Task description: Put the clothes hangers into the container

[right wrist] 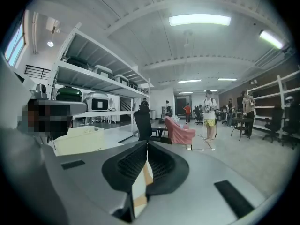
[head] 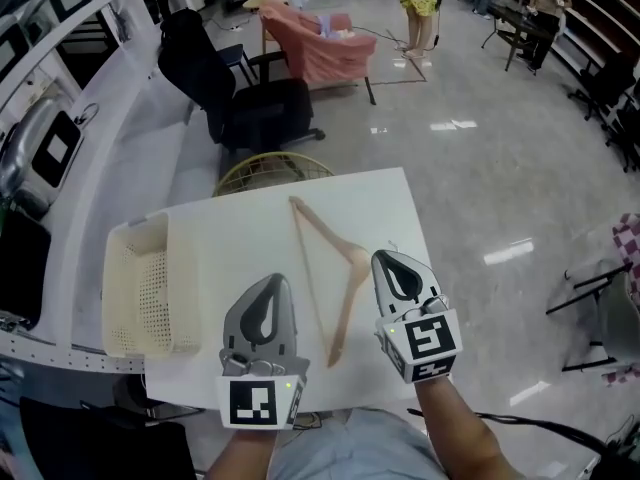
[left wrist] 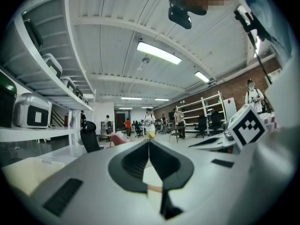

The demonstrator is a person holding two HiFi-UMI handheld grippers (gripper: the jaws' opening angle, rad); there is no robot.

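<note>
One wooden clothes hanger lies flat in the middle of the white table, its hook toward the right. A cream perforated basket stands on the table's left side. My left gripper hovers near the front edge, left of the hanger, shut and empty. My right gripper sits just right of the hanger, also shut with nothing in it. In the left gripper view the jaws meet in a thin line. The right gripper view shows its jaws pressed together, with the basket to the left.
A black office chair and a yellow wire basket stand beyond the table's far edge. White shelving with cases runs along the left. A pink-draped chair and several people are farther back on the floor.
</note>
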